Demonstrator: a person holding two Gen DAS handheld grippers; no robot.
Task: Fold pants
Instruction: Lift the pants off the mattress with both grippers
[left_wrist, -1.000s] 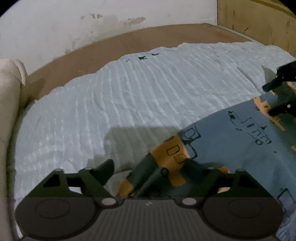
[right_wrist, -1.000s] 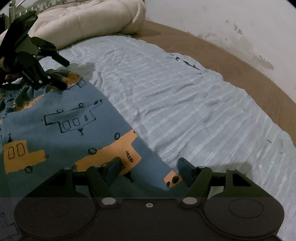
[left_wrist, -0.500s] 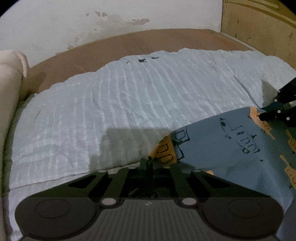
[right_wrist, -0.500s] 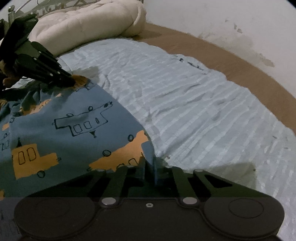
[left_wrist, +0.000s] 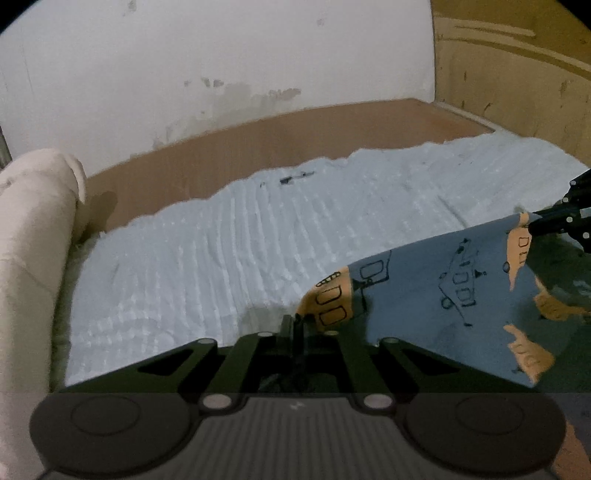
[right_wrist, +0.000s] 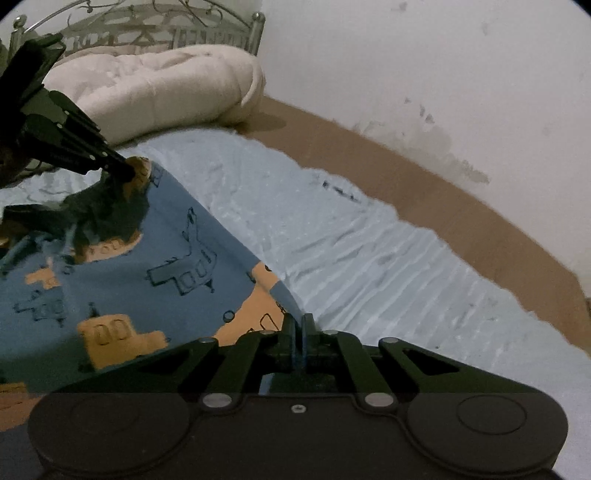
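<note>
White plaster wall (left_wrist: 221, 74), stained and flaking low down, fills the top of both views, with a brown wooden bed base (left_wrist: 295, 133) curving below it. Across the middle of each frame spreads the pale blue ribbed bedsheet (left_wrist: 221, 240). A cream quilted duvet roll (right_wrist: 155, 85) lies in the upper left of the right wrist view, in front of a silver metal headboard (right_wrist: 147, 22); the same roll runs down the left edge of the left wrist view. A tan wooden panel (left_wrist: 517, 74) stands in the upper right of the left wrist view.

Blue children's pants printed with orange vehicles and black line-drawn aeroplanes (right_wrist: 129, 266) occupy the lower left of the right wrist view and the lower right of the left wrist view, their near edge lifted off the sheet and stretched between the two tools.

Low in the centre of its own frame, the black left gripper (left_wrist: 293, 325) has its jaws pinched together on an orange corner of the cloth. Likewise placed, the black right gripper (right_wrist: 297, 328) is clamped on the blue hem, a strip of fabric showing between its fingers.
</note>
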